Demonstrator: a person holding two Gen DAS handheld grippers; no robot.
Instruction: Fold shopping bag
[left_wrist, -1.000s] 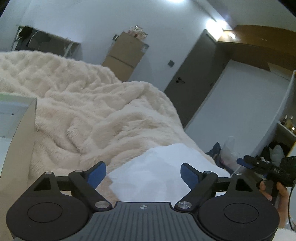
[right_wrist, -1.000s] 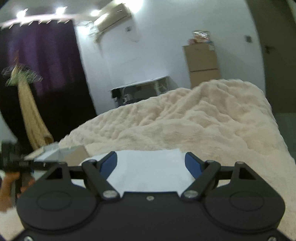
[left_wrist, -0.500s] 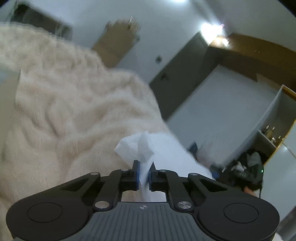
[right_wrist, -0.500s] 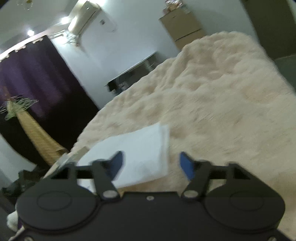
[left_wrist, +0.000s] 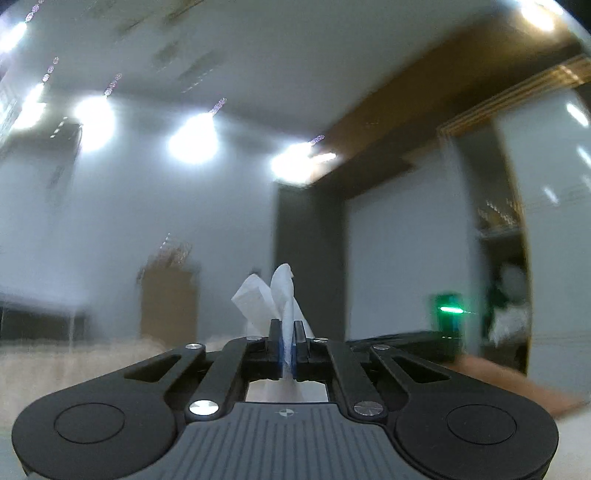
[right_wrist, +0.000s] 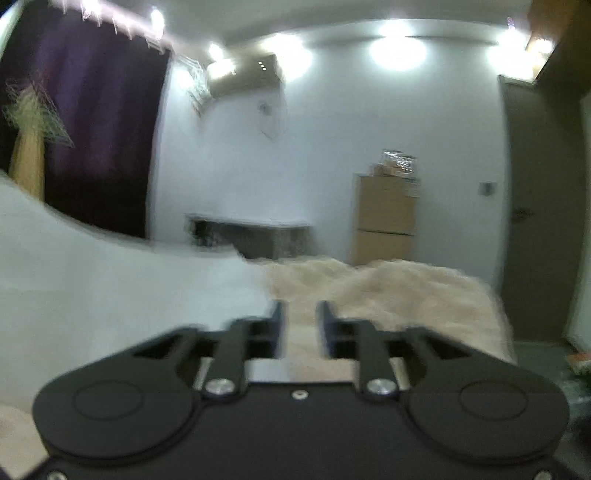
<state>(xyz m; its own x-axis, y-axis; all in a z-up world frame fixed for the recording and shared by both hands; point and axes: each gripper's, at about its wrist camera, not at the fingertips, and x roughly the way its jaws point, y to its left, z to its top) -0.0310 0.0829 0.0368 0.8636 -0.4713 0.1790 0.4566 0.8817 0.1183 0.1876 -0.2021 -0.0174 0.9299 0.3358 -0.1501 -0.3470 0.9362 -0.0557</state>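
My left gripper (left_wrist: 287, 341) is shut on a bunched edge of the white shopping bag (left_wrist: 275, 295), which sticks up between its jaws; the view points up at the wall and ceiling. In the right wrist view the white shopping bag (right_wrist: 122, 280) spreads as a blurred sheet across the left, lifted above the bed. My right gripper (right_wrist: 300, 325) stands just right of the bag's edge with its jaws a narrow gap apart and nothing between them.
A cream fluffy blanket (right_wrist: 388, 291) covers the bed below. A tan cabinet (right_wrist: 384, 221) and a desk (right_wrist: 247, 236) stand at the far wall, a dark door (right_wrist: 532, 206) to the right. The other gripper's green light (left_wrist: 448, 309) shows at right.
My left gripper has stayed shut on the bag and lifted it, tilting up toward the ceiling. My right gripper's jaws have narrowed a lot and the bag now hangs to its left.
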